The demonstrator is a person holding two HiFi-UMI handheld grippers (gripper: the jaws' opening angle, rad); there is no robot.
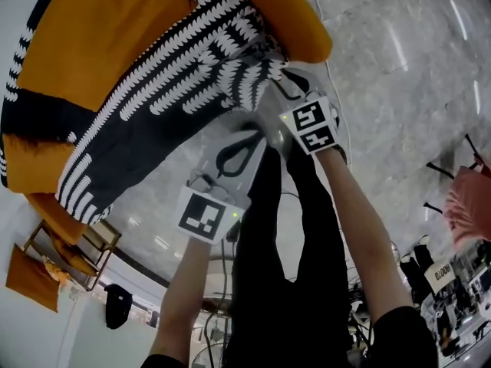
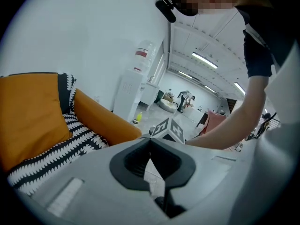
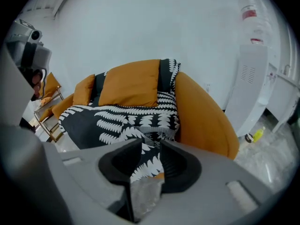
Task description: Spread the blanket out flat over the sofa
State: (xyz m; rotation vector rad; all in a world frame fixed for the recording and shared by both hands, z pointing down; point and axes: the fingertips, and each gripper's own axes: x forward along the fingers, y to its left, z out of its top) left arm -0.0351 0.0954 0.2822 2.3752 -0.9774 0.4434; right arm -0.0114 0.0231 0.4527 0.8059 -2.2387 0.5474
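Observation:
An orange sofa [image 1: 92, 29] carries a black blanket with white leaf stripes [image 1: 176, 83], draped over seat and backrest. The blanket's near corner hangs bunched by the sofa arm [image 1: 299, 21]. My right gripper [image 1: 275, 73] is at that corner. In the right gripper view its jaws [image 3: 152, 142] stand apart, with a fold of the blanket [image 3: 140, 165] lying loosely in the gap. My left gripper [image 1: 257, 134] hangs lower over the floor, away from the blanket. Its tips [image 2: 150, 139] meet with nothing between them.
A white water dispenser [image 3: 253, 78] stands right of the sofa, with a small yellow bottle [image 3: 258, 134] on the marble floor. A wooden side chair with orange cushions [image 1: 77, 244] is at the left. The person's black trouser legs [image 1: 284, 228] are below the grippers.

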